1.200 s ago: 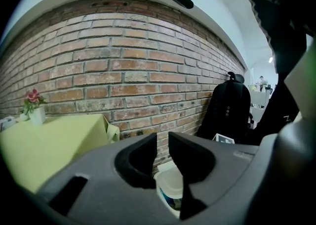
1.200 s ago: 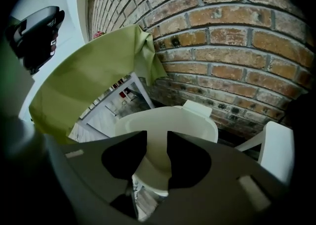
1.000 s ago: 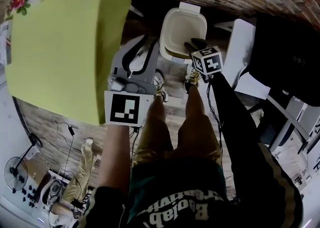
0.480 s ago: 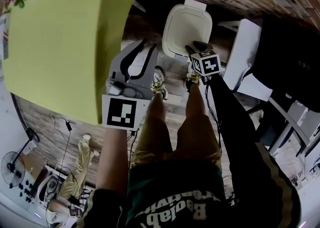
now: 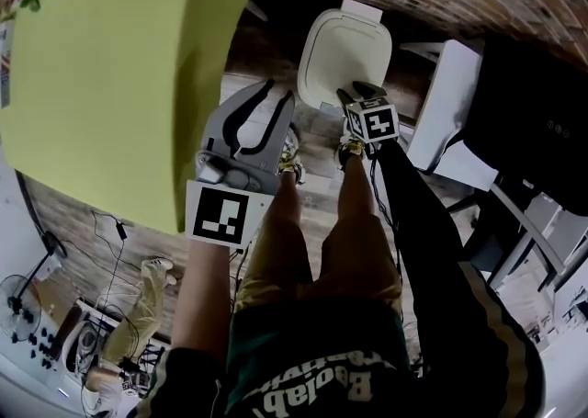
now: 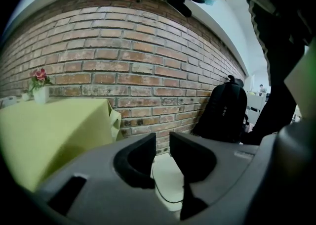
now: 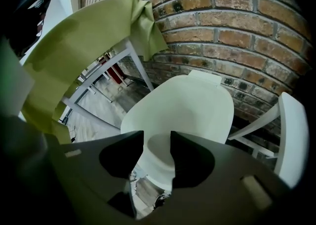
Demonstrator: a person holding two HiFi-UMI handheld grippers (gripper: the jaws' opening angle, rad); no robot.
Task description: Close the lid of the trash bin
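The white trash bin [image 5: 344,53] stands on the floor against the brick wall, with its lid [image 7: 190,108] lying flat over it and the hinge tab on the wall side. My right gripper [image 5: 354,93] points steeply down at the lid's near edge. Its jaws have just been opening, and only the lid's front recess [image 7: 157,146] shows through the gap between them. My left gripper [image 5: 280,95] hangs to the left of the bin, lower in the head view. Its jaws have also been opening and hold nothing, with the lid [image 6: 168,184] seen beyond them.
A table under a yellow-green cloth [image 5: 110,67] fills the left. At the right are a white chair [image 5: 450,99] and a black backpack [image 5: 528,104]. The person's legs and shoes [image 5: 292,154] stand just in front of the bin. Cables [image 5: 119,242] lie on the floor.
The bin's cream inside showed a second ago; now the white lid covers it. My right gripper has sunk toward the lid's front edge, and the left one has shifted slightly down.
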